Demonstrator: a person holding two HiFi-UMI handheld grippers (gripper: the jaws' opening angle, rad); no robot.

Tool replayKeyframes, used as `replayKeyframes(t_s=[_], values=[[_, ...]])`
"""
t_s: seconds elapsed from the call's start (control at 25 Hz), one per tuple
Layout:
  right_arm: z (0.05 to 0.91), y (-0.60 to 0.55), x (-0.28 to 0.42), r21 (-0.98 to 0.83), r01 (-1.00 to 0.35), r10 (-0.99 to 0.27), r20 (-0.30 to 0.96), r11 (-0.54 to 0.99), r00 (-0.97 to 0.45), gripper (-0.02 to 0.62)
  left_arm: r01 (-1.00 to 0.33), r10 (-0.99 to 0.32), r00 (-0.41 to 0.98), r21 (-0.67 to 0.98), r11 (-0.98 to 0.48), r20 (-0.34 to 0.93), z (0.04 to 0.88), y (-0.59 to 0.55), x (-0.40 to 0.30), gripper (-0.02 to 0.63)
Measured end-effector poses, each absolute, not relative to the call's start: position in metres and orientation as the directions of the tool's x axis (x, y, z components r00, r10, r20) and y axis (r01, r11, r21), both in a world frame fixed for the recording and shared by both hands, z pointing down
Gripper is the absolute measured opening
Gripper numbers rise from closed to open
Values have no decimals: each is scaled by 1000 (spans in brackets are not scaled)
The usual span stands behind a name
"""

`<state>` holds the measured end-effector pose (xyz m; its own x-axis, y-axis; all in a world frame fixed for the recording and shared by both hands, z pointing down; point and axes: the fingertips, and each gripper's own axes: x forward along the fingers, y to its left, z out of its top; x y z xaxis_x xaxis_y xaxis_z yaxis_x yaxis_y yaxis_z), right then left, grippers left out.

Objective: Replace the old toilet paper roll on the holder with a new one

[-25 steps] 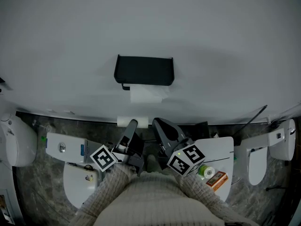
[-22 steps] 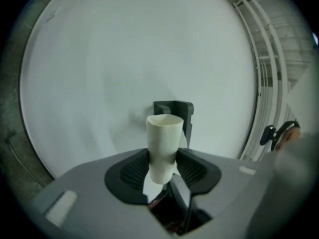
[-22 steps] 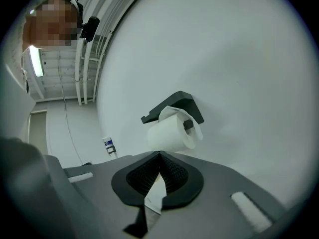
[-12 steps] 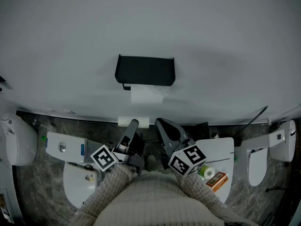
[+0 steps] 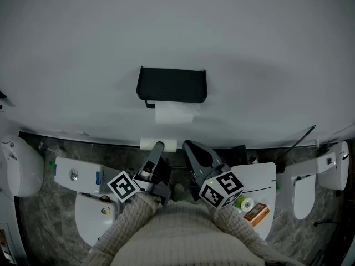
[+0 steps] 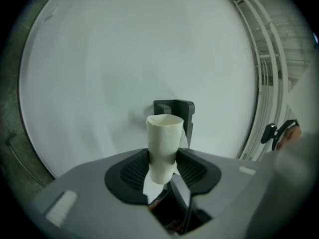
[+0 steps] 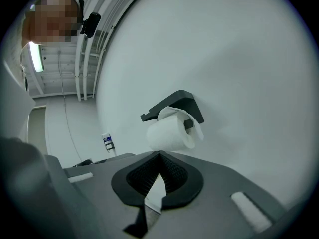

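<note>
The left gripper (image 6: 162, 167) is clamped on an empty cardboard tube (image 6: 163, 136) in front of the black holder (image 6: 175, 107). This thin tube may crush or slip out and fall. The right gripper (image 7: 158, 172), below the holder, has its jaws together on nothing. A full roll (image 7: 169, 133) hangs under the holder, on a plain white wall (image 5: 249, 49) above a dark stone floor (image 5: 33, 220) with white toilets (image 5: 22, 165).

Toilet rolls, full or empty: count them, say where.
2. A full roll hangs on the wall holder; an empty tube stands in the left gripper. More may be hidden.
</note>
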<state>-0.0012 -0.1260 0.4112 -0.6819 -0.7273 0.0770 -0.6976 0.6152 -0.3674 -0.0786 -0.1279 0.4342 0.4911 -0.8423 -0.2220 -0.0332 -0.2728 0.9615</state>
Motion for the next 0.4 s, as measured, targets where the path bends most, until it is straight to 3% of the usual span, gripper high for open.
replayKeyframes(t_s=[0.4], values=[[412,-130,4,-374,-707,-739,79,600,-669,-3,-34,-841,497,963,-266,-215,435,-127,-80,169]])
